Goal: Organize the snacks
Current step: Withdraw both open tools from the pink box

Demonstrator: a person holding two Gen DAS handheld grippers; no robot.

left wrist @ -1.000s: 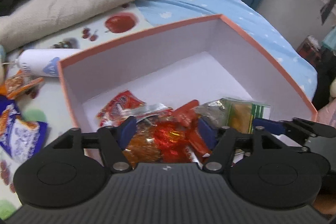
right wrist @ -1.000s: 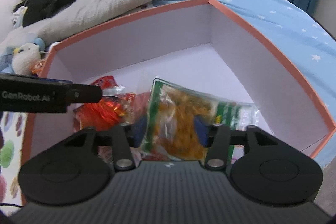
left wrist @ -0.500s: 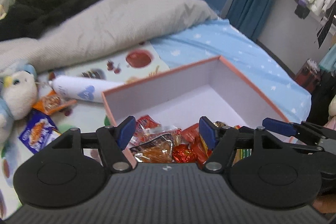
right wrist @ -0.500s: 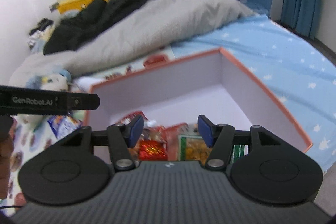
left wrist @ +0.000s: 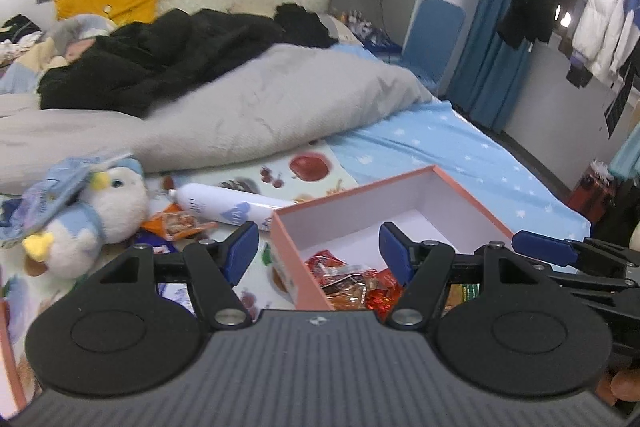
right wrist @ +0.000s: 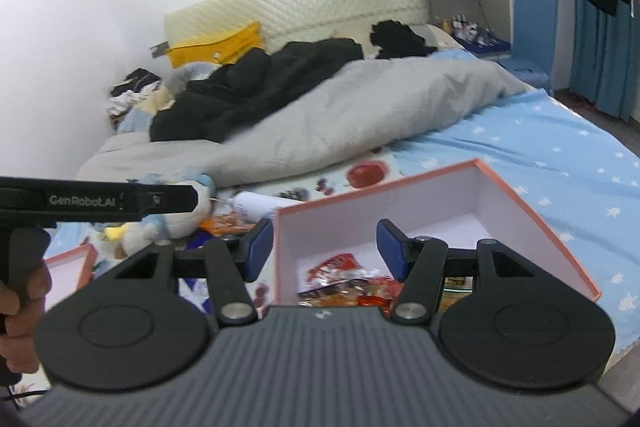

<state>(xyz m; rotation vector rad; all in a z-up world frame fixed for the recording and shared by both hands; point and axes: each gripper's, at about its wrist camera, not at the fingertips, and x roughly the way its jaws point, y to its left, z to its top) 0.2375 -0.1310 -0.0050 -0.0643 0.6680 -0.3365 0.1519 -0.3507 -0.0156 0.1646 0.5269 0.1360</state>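
On the bed, near its right side, sits the pink-edged cardboard box (left wrist: 472, 199), open at the top and white inside. Piled in its near left corner are the snack packets (left wrist: 348, 283): red and orange wrappers, with a green-edged one partly hidden behind my tongs. My left tongs (left wrist: 314, 249) hang above the box's near left wall with the blue pads (left wrist: 240, 247) spread apart and nothing between them. My right tongs (right wrist: 325, 249) hover likewise over the same corner, released and empty, their blue tips straddling the box's left wall. Left of the box, lying on the fruit-printed mat (left wrist: 308, 167), are a white tube-shaped bottle (left wrist: 228, 205) and, just beside it, an orange snack packet (left wrist: 176, 223) outside the box. Farther left rests a plush penguin (left wrist: 92, 211) in blue and white. Beyond them, a grey duvet (left wrist: 248, 115) and a black garment (left wrist: 160, 63) cover the far part of the bed. At the left edge of the right view, a hand (right wrist: 20, 315) grips the other tool's handle.
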